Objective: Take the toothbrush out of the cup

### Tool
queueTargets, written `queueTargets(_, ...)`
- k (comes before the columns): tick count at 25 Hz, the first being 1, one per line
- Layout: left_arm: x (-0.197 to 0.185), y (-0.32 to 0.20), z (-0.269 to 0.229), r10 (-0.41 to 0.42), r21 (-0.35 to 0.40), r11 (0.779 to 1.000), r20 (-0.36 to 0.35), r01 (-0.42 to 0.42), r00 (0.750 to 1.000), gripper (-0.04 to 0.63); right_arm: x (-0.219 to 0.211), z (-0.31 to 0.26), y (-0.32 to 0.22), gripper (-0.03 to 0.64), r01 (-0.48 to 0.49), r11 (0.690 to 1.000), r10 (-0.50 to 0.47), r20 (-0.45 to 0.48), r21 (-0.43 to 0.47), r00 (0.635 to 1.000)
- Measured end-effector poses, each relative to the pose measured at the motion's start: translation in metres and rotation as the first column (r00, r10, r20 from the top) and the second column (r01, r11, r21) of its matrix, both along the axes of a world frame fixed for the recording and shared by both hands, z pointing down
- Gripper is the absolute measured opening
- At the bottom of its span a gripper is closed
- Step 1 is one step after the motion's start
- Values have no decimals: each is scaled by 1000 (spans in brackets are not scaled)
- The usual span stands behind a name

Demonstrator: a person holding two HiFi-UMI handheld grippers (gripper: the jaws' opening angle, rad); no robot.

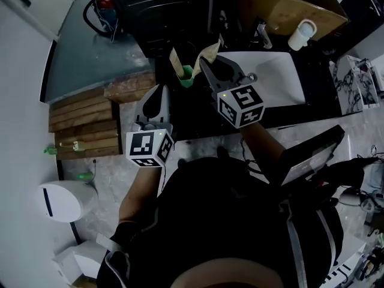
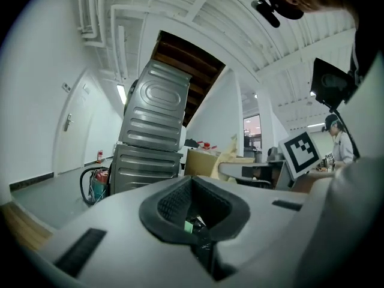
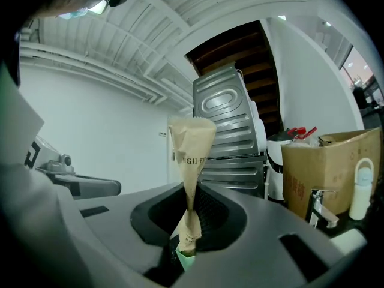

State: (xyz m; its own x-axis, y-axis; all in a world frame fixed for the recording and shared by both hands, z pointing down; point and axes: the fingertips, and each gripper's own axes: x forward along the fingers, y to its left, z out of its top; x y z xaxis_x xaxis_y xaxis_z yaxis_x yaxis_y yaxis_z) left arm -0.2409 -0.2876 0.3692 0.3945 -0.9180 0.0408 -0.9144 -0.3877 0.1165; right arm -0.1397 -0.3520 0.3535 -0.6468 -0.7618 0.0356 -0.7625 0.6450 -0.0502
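Right gripper [image 3: 191, 233] clamped the paper-wrapped toothbrush [image 3: 191, 155]; left gripper [image 2: 195, 221] was shut. Dark counter [image 1: 195, 113] carried a white sink [image 1: 282, 77]; cardboard box [image 3: 318, 173] stood behind the tap [image 3: 316, 206].

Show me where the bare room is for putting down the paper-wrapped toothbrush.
Freest: the white rectangular sink basin, bare between the chrome faucet and the right gripper. The dark countertop between the grippers looks bare, though dim. Crowded: around the small green cup, hemmed by the left gripper and the right gripper's paper-wrapped toothbrush.

Partial print "GH-E" on tan paper wrapper [image 3: 191, 155]
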Motion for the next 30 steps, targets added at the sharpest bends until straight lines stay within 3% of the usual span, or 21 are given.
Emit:
queueTargets(7, 3, -7, 0, 23, -8, 1000, -39, -23, 999, 3, 26, -6, 20, 48, -57, 998, 57, 16, 11, 998)
queueTargets(26, 15, -39, 24, 31, -39, 999, -22, -31, 999, 6, 60, 5, 29, 48, -92, 996, 92, 12, -7, 996)
queueTargets(30, 19, -54, 39, 40, -68, 997, -12, -41, 999, 78, 67, 11, 26, 48, -101, 995, 102, 12, -21, 995)
